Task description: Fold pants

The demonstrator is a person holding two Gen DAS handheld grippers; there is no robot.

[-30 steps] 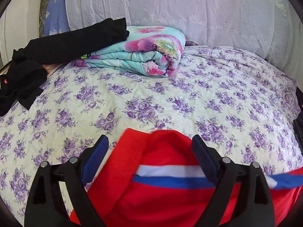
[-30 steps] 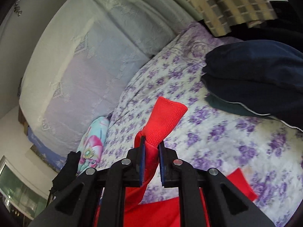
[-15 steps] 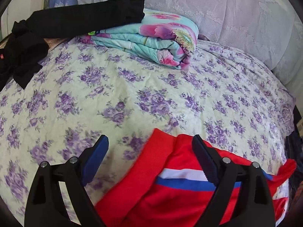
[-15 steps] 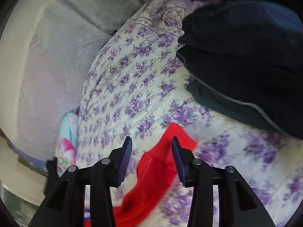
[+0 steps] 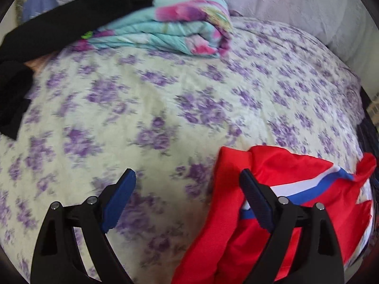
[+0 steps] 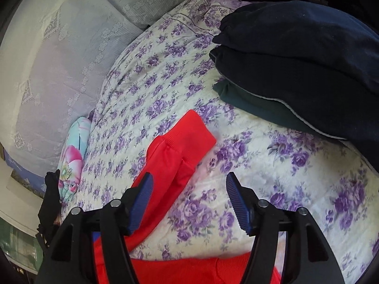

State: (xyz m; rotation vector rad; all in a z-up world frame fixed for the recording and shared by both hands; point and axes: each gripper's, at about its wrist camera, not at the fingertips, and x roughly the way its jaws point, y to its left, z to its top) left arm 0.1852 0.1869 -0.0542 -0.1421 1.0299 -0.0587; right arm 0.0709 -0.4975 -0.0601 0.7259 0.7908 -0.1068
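Red pants (image 5: pixel 279 189) with a white and blue stripe lie on the purple-flowered bedspread (image 5: pixel 165 99), at the lower right of the left wrist view. My left gripper (image 5: pixel 187 189) is open and empty, its right finger over the pants' ribbed edge. In the right wrist view a red pant leg with a ribbed cuff (image 6: pixel 182 146) lies flat on the bedspread (image 6: pixel 284 165). My right gripper (image 6: pixel 188 189) is open and empty just behind the cuff, left finger over the leg.
A folded floral quilt (image 5: pixel 180 33) with black clothing (image 5: pixel 71 21) on it lies at the far side. A stack of folded dark garments (image 6: pixel 308 66) sits to the right. A lace-covered headboard (image 6: pixel 59 59) stands behind.
My right gripper opened and let the red cuff drop onto the bed. My left gripper moved left, away from the pants, which now lie to its right.
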